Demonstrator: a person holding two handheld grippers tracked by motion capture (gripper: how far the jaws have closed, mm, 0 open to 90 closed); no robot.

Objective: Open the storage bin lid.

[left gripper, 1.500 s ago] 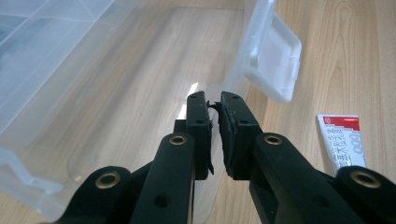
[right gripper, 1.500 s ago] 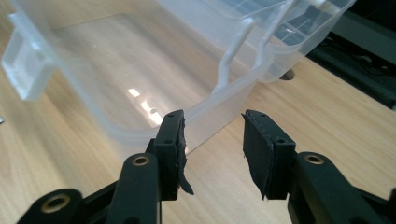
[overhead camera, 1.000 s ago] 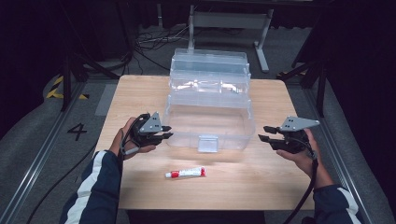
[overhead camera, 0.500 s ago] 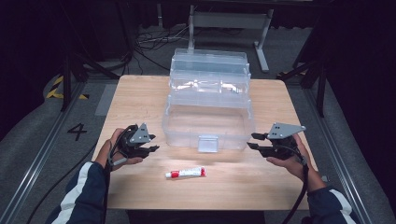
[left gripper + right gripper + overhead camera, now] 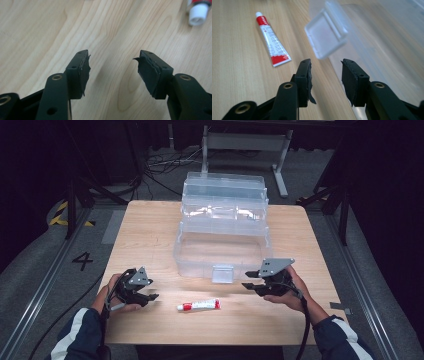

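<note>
The tube [image 5: 199,305] lies flat on the wooden surface [image 5: 150,235], between the two tools and just in front of the clear box [image 5: 222,227]; its white cap points toward the left tool [image 5: 150,296], its flat crimped tail toward the right tool [image 5: 251,285]. It looks light and soft-walled, probably a thin laminate or metal skin that dents under a hard squeeze; the printed body is glossy and may slip between flat pads. The safest hold is judged to be across the middle of the body, or nearer the cap where the shoulder is stiffer; the crimped tail is thin and would pivot in the grip. Lying low on the surface, it calls for pads coming down on either side of its width.

The left tool's jaws have just been opening and now stand apart with nothing between them; in the left gripper view only bare wood grain lies under them, and the cap [image 5: 198,13] sits off at the top right. The right tool's jaws stand partly apart and empty, aimed near the box's white latch [image 5: 325,29], with the tube to one side. The pads look worn and torn at their edges. The box is stiff, transparent plastic with stepped tiers; whether its trays hold anything is hard to tell through the glare.
</note>
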